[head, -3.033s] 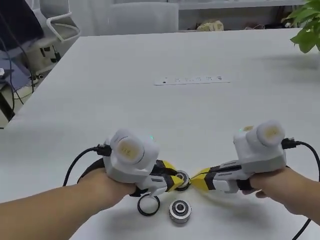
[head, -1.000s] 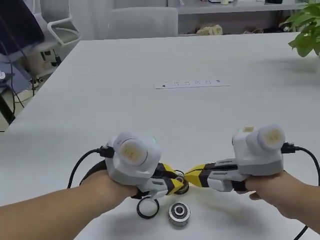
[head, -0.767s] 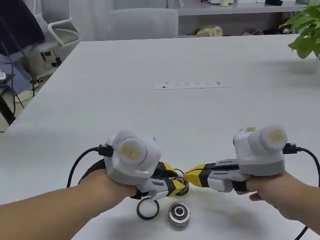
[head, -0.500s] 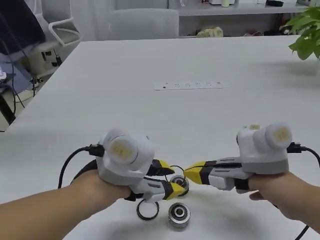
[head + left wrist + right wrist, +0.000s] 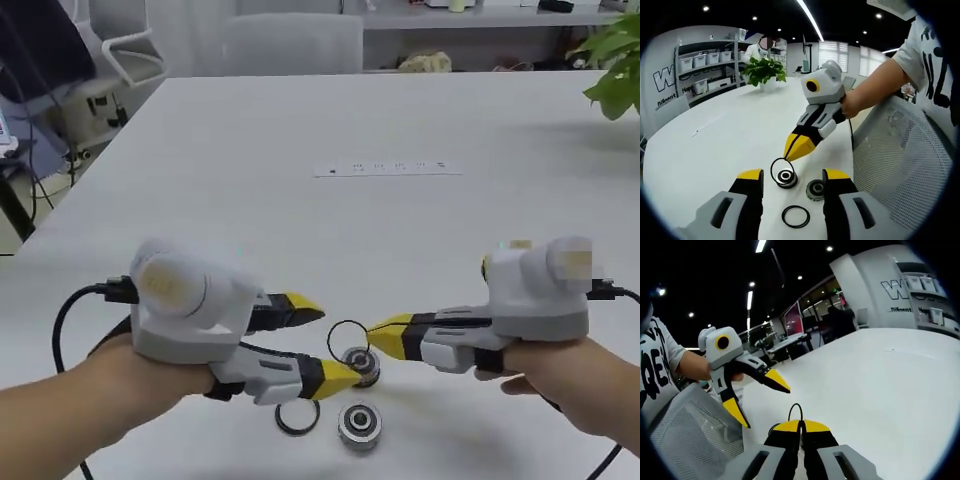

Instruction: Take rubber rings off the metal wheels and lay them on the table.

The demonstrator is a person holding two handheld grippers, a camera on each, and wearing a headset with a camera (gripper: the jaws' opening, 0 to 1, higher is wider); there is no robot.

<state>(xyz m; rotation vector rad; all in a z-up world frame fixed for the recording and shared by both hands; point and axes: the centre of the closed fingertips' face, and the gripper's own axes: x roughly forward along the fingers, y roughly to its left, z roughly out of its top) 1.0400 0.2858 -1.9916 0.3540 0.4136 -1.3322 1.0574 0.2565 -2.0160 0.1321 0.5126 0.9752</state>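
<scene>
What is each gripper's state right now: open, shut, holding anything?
Left gripper: jaws open, holding nothing.
Right gripper: jaws shut on a rubber ring.

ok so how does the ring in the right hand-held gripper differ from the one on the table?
The held ring stands upright, pinched in the shut right hand-held gripper; the table ring lies flat and free. The held ring hangs over the far wheel, lower edge at its top; the table ring touches neither that nor the near wheel. Both are thin black loops.
</scene>
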